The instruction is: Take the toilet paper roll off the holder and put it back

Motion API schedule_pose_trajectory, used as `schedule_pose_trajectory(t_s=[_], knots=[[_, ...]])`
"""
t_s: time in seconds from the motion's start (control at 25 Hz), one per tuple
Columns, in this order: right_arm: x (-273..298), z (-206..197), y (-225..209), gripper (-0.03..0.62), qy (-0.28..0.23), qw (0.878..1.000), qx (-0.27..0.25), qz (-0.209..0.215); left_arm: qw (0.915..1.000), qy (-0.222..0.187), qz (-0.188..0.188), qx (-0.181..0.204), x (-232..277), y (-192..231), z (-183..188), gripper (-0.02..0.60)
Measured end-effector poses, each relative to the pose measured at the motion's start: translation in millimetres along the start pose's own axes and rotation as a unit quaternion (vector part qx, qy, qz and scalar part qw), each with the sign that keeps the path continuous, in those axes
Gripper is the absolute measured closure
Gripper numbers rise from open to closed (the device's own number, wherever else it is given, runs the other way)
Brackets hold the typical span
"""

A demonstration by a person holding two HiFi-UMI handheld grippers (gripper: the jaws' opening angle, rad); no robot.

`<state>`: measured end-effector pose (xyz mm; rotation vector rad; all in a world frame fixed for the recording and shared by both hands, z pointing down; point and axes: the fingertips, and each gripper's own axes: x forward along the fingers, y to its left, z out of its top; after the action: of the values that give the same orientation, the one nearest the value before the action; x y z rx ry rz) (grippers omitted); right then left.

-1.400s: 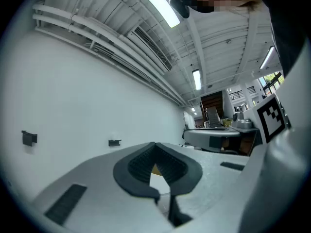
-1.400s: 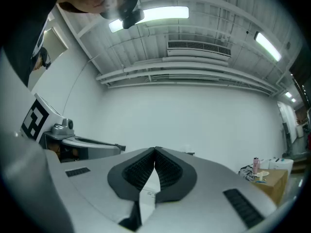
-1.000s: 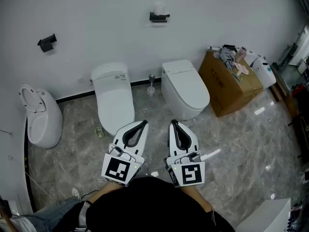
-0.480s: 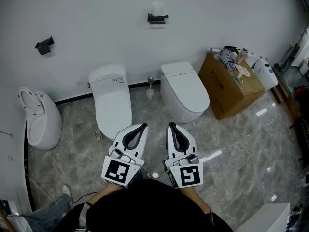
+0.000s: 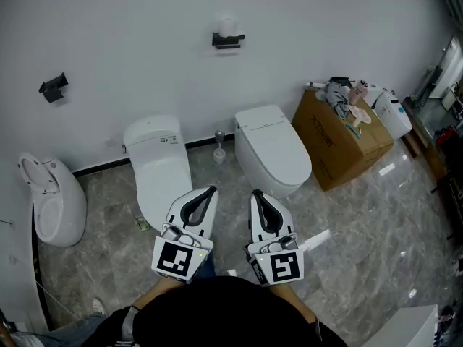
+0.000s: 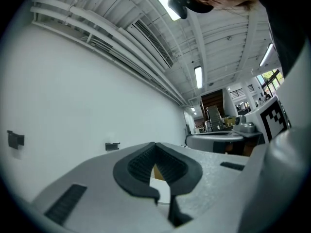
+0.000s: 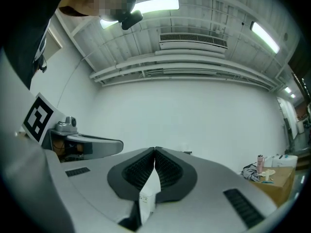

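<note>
White soft toilet paper roll (image 5: 228,26) sitting atop black wall holder (image 5: 226,41), well apart from tools. Left tool (image 5: 212,189) and right tool (image 5: 255,193) holding jaws together, empty. Roll judged light, crushable: taking it gently across sides.

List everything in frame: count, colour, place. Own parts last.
toilet paper roll: 1, white, on the upper wall holder
wall holder: 1, black, above the toilets
second holder: 1, black, wall at left, no roll seen
left toilet: 1, white, against wall
right toilet: 1, white, against wall
urinal: 1, white, far left
cardboard box: 1, brown, right, clutter on top
left gripper: white, shut, empty
right gripper: white, shut, empty
</note>
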<state>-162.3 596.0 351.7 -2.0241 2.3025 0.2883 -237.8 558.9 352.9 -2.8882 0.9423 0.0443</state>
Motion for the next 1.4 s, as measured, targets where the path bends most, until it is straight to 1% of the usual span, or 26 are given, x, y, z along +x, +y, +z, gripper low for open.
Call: schedule_pose_trajectory(t_s=[0.12, 0.28, 0.44, 0.6, 0.76, 0.96, 1.12, 1.28, 1.4], knots=[[37, -6, -15, 0.569, 0.005, 1.0, 0.0, -0.007, 1.0, 0.0, -0.008, -0.006, 29, 22, -1, 0.575], [85, -9, -37, 0.569, -0.011, 1.0, 0.014, -0.023, 0.9996, 0.008, -0.02, -0.019, 67, 51, -6, 0.575], [125, -16, -51, 0.569, 0.005, 0.999, 0.017, -0.027, 0.9993, 0.01, -0.03, -0.021, 101, 78, -6, 0.575], [168, -10, -66, 0.569, -0.027, 0.998, 0.025, -0.042, 0.9989, 0.009, -0.043, -0.017, 134, 104, -9, 0.575], [199, -19, -80, 0.569, -0.032, 0.997, 0.027, -0.058, 0.9983, 0.004, -0.056, -0.013, 164, 128, -16, 0.575], [231, -34, -97, 0.569, -0.023, 0.997, 0.026, -0.076, 0.9974, 0.006, -0.07, -0.018, 195, 151, -25, 0.575], [251, -37, -102, 0.57, -0.015, 0.997, 0.023, -0.079, 0.9967, 0.009, -0.076, -0.028, 210, 165, -31, 0.575], [258, -48, -108, 0.569, -0.002, 0.997, 0.006, -0.082, 0.996, 0.015, -0.08, -0.036, 217, 174, -39, 0.575], [260, -49, -116, 0.569, 0.002, 0.995, 0.017, -0.095, 0.9958, 0.021, -0.079, -0.041, 220, 178, -43, 0.575]])
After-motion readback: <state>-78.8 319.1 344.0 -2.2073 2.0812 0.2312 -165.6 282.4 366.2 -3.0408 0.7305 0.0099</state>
